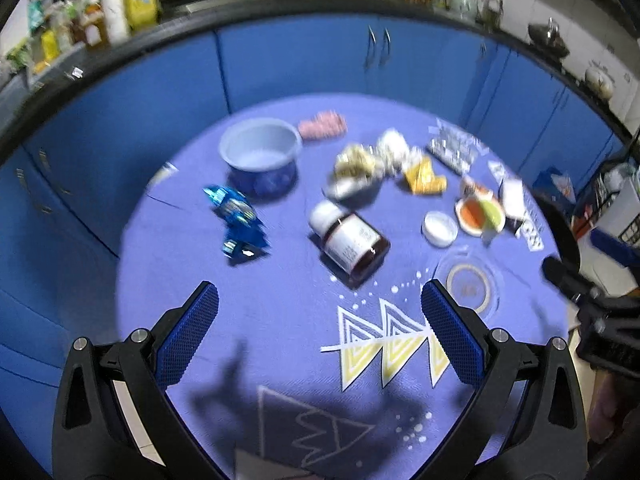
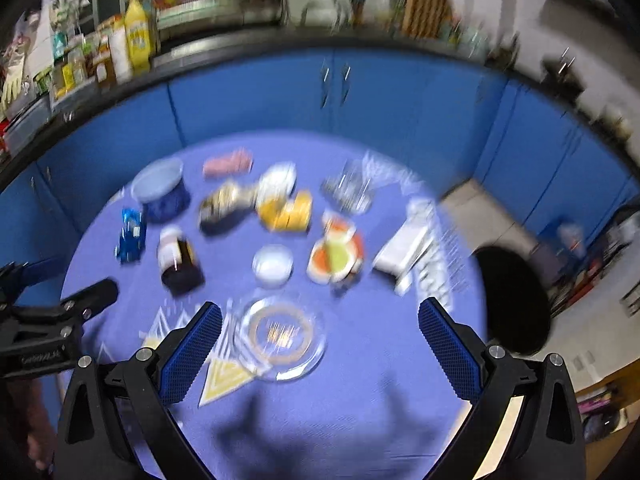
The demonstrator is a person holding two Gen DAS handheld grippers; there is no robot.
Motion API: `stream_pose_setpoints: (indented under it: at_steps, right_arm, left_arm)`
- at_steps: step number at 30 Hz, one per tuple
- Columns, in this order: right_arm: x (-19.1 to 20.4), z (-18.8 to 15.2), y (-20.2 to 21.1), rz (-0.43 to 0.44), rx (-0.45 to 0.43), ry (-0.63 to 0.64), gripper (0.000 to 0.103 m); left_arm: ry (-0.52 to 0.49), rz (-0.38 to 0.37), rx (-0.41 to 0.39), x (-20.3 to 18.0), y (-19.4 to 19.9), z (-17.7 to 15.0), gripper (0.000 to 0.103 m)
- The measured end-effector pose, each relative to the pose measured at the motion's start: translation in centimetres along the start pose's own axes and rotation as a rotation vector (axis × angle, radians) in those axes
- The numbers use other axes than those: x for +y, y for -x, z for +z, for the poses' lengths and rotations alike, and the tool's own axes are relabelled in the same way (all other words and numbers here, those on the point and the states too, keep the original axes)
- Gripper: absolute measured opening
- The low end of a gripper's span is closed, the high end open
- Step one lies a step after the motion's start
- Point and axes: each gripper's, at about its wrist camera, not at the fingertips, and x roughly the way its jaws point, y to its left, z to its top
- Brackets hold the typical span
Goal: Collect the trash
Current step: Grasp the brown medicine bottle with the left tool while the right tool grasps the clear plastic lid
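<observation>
Both grippers hang above the round purple table (image 1: 280,320) with jaws spread wide and nothing between them — the left gripper (image 1: 320,320) nearer the table's 6 o'clock edge, the right gripper (image 2: 320,340) over a clear glass dish (image 2: 282,338).

Trash is scattered over the far half of the table. In the left wrist view a crumpled blue foil wrapper (image 1: 238,222) lies toward 9 o'clock, just below a pale bowl (image 1: 260,152). A brown bottle (image 1: 350,240) with a white cap lies on its side near the centre. A heap of crumpled paper and yellow wrappers (image 1: 392,164) sits toward 12 o'clock, with blister packs (image 1: 454,148) beyond at 1 o'clock.

The foil wrapper looks light, thin and springy; pinching across its bunched middle should hold it, though it may slide on the cloth. The bottle is likely stiff, smooth and heavier — gripping across its body, not the cap, seems safest, since it could roll. Both views are blurred, so finer detail is unclear.
</observation>
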Motion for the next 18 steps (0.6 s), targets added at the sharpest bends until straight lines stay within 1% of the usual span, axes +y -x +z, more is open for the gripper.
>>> stream_pose_setpoints:
  at_steps: [2,5,8,10,14,18]
  right_arm:
    - [-0.2,-0.9,-2.2,0.080,0.065,-0.021,0.096]
    - [0.5,-1.9,-4.2,0.118,0.124,0.005,0.096]
    - [1.6,-2.6,-5.5,0.097,0.148,0.073,0.096]
    - [2.3,-3.2,-6.3,0.083,0.162,0.113,0.096]
    - [2.5,-3.5,-7.5,0.064,0.187,0.142,0.096]
    - [2.2,-3.5,-8.5,0.064,0.200,0.143,0.096]
  left_arm:
    - [-0.022,-0.002,0.016,-0.5,-1.6,0.2,0.100]
    - [-0.071,0.013,0.013,-1.4,-3.2,1.0,0.100]
    - [-0.114,0.015,0.026,-2.0,-4.8,2.0,0.100]
    - [-0.127,0.024,0.049,-2.2,-6.1,2.5,0.100]
    - [-0.120,0.028,0.104,-2.1,-8.4,2.8,0.100]
    - [-0.121,0.043,0.123,-1.9,-9.5,2.9,0.100]
